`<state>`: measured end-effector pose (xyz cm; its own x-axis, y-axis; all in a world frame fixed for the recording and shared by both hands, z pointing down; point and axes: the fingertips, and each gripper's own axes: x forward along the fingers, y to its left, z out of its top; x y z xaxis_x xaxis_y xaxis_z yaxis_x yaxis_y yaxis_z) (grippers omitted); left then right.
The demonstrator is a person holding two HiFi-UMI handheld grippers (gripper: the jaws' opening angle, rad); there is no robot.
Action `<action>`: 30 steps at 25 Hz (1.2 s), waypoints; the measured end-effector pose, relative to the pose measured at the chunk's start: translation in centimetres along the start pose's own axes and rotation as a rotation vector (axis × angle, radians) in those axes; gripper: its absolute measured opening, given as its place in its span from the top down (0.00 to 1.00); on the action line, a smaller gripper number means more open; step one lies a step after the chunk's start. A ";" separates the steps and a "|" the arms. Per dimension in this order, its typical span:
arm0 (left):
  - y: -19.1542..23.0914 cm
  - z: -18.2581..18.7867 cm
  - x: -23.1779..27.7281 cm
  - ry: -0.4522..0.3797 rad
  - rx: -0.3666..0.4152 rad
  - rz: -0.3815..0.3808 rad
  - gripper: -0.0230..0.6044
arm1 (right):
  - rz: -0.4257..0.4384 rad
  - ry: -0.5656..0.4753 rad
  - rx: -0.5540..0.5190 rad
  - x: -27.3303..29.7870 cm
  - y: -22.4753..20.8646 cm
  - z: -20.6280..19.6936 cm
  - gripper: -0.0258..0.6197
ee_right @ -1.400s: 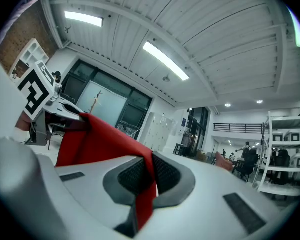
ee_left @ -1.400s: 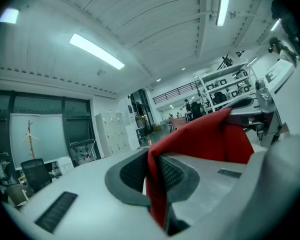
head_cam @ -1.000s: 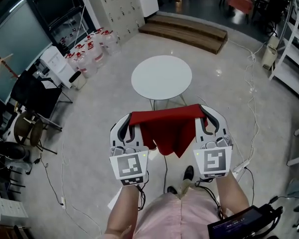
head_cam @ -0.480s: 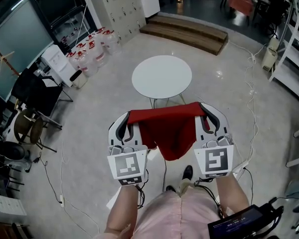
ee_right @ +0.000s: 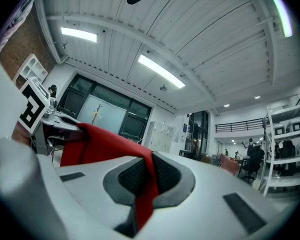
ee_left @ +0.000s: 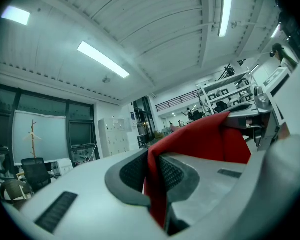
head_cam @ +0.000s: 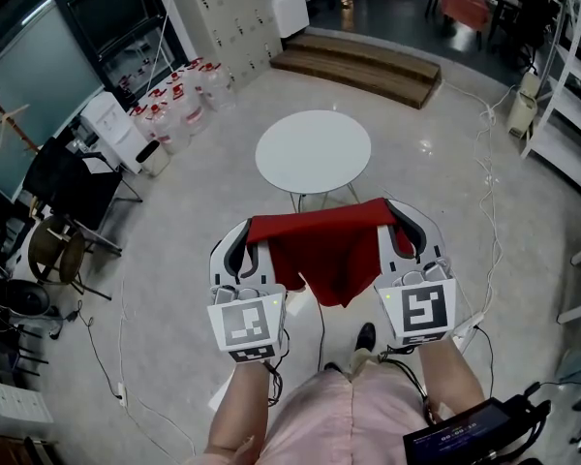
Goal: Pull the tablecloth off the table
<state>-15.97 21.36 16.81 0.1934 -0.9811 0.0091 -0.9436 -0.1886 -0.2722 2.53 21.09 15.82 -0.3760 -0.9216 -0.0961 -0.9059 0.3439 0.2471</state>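
White round table [head_cam: 314,151] appears only overhead, while left gripper [ee_left: 152,170] and right gripper [ee_right: 147,176] each pinch the red tablecloth [head_cam: 324,255].

We counted one round white table [head_cam: 314,151] and one red tablecloth [head_cam: 324,250]. There were two grippers, the left gripper [head_cam: 247,231] and the right gripper [head_cam: 399,221]. Each carried one marker cube, which made two: the left cube [head_cam: 247,323] and the right cube [head_cam: 421,308]. Farther off we saw two wooden steps [head_cam: 358,61], one white water dispenser [head_cam: 111,129] and one locker cabinet [head_cam: 232,13]. The water jugs [head_cam: 179,100] stood too crowded for us to number.
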 end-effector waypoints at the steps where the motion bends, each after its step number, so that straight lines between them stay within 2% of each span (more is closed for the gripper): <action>1: 0.0 0.1 0.0 -0.003 0.000 0.001 0.90 | 0.000 0.002 0.014 0.0 -0.1 -0.1 0.92; 6: 0.1 0.3 0.2 -0.006 -0.004 0.001 0.90 | 0.011 -0.027 -0.005 0.2 -0.2 0.4 0.92; 11: 0.2 0.3 -0.2 -0.007 -0.005 -0.002 0.90 | -0.005 0.003 0.031 -0.1 0.1 0.1 0.92; 30: 2.2 0.2 -1.0 -0.020 -0.009 0.008 0.90 | 0.008 -0.001 0.010 0.5 2.0 0.9 0.92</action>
<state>-18.21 21.88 16.05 0.1908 -0.9816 -0.0123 -0.9476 -0.1809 -0.2635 0.37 21.47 15.35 -0.3837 -0.9185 -0.0953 -0.9048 0.3532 0.2378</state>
